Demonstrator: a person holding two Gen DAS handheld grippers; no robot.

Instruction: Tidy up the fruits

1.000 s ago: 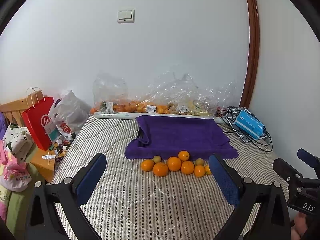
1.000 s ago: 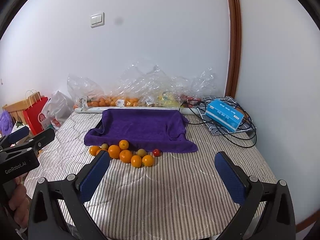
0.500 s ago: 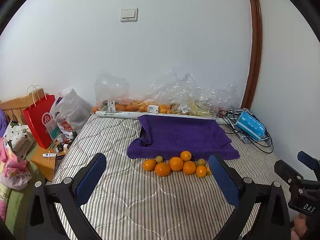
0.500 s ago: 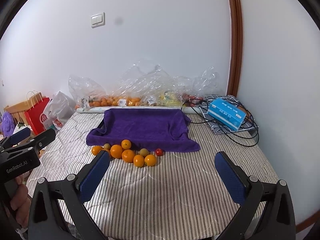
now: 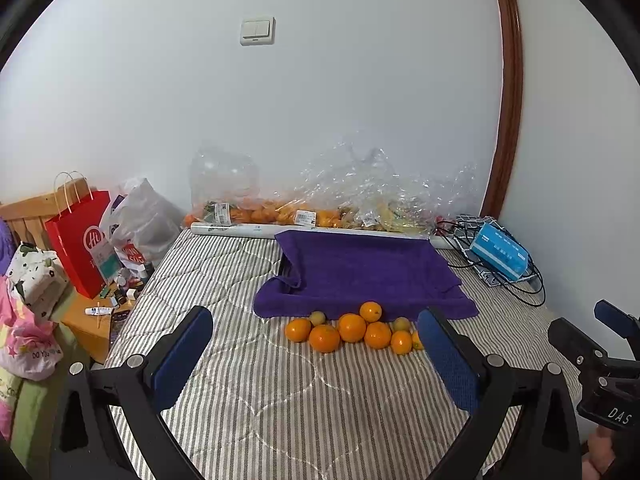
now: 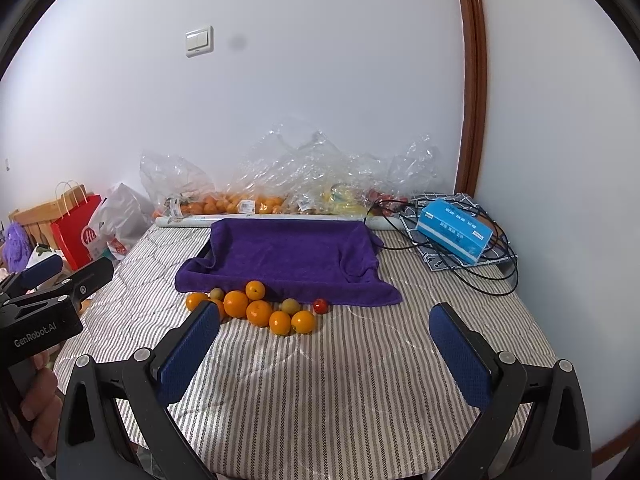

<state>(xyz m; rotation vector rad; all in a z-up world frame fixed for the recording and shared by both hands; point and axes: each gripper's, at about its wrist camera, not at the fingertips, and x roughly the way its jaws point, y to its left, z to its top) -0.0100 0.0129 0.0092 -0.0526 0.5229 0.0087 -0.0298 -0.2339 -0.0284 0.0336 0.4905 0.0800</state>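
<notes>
A cluster of several oranges [image 5: 352,328] [image 6: 259,313] lies on the striped mattress, just in front of a purple towel [image 5: 360,276] [image 6: 288,256] draped over a tray. Two small greenish fruits [image 6: 290,305] and one small red fruit [image 6: 320,305] sit among them. My left gripper [image 5: 316,348] hovers open above the mattress, short of the oranges, with nothing between its fingers. My right gripper [image 6: 326,344] is also open and empty, a little to the right of the fruit pile. Each gripper shows at the edge of the other's view.
Clear plastic bags of oranges and other fruit [image 5: 304,212] [image 6: 256,200] line the wall behind the towel. A blue tissue box [image 6: 454,230] lies on cables at the right. A red paper bag [image 5: 80,248] and clutter stand left of the mattress [image 6: 360,380].
Both grippers have drifted slightly closer to the fruit pile, which sits a little lower and larger in both views. Both stay open. Nothing on the mattress has moved.
</notes>
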